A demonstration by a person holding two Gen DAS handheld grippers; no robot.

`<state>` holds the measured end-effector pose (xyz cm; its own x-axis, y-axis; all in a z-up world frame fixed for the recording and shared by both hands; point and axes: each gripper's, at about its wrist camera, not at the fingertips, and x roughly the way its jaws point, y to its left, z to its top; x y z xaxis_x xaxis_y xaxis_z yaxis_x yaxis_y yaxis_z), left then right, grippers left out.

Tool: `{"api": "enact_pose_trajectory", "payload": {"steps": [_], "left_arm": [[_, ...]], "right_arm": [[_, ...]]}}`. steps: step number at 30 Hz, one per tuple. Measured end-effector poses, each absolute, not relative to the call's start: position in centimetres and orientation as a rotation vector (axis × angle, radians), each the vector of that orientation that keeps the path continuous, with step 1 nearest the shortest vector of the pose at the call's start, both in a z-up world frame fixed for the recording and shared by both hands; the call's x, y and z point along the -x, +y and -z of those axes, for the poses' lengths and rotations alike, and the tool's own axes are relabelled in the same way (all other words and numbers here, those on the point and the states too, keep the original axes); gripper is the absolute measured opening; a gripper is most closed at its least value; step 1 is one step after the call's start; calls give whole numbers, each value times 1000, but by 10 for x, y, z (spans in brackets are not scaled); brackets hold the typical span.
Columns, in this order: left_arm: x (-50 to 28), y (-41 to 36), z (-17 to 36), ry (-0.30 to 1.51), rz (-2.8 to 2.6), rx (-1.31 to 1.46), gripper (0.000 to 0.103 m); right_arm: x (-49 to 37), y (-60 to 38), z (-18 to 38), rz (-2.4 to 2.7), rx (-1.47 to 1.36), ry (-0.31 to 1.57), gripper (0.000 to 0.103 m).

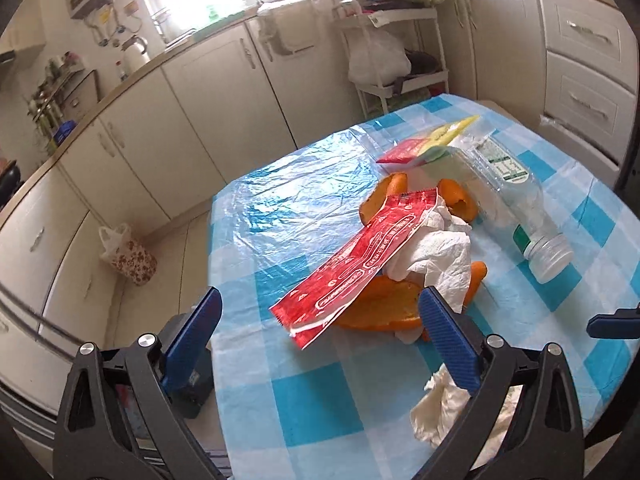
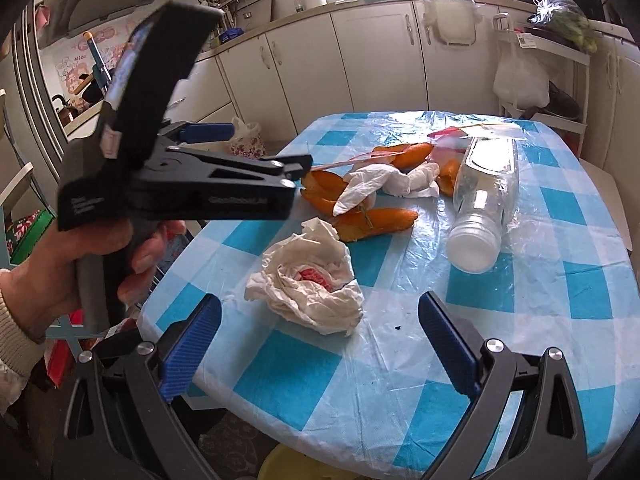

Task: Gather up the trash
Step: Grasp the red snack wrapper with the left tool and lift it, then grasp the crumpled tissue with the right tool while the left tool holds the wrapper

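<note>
Trash: heap mid-table, toward the far edge. Red wrapper (image 1: 356,264) lies tilted across orange peels (image 1: 384,308) and a white tissue (image 1: 436,252).
Crumpled tissue: separate wad (image 2: 308,284) near the near edge, red scrap tucked inside.
Bottle: clear plastic bottle (image 2: 484,204) on its side to the right of the heap, cap end toward the near edge, resting on the loose plastic film.
Far corner: red-and-yellow packets (image 1: 428,144), partly over the bottle's base.
Left gripper (image 1: 320,332): jaws wide apart, nothing held, lined up just short of the wrapper's near end.
Right gripper (image 2: 320,344): jaws wide apart, empty, framing the crumpled tissue.
Risk 1: wrapper is thin and unsupported; closing on its tip likely slips or drags peel off with it.
Risk 2: bottle is round and on slick film, so a nudge could roll it toward the table edge (image 2: 256,412).
Risk 3: tissue wad is loose; a shallow pinch may drop the scrap.
Risk 4: both grippers are close together, so they may clash.
</note>
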<state>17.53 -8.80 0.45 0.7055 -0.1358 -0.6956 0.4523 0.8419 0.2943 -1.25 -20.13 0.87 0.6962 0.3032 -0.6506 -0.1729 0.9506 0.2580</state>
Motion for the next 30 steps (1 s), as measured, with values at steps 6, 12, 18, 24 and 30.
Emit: {"api": "enact_pose_trajectory", "payload": {"steps": [6,12,18,24,30], "left_arm": [[-201,-104,1,756,381,-446,83],[-216,-123,14,817,450,-523,50],[-229,-118,14,865,475,-452,5],[-232,-89,2,875,458,-286,1],[-210,-39,-28,824,419,-77,1]], "right_arm": [[6,-209,-6,-283,-262,766,95],[4,-212,-6,-293,-286,768,95],[2,-218,-2,-281,-317,778,95],[3,-216,-1,-277,-307,776,95],[-1,-213,-2,-264,-280,765,95]]}}
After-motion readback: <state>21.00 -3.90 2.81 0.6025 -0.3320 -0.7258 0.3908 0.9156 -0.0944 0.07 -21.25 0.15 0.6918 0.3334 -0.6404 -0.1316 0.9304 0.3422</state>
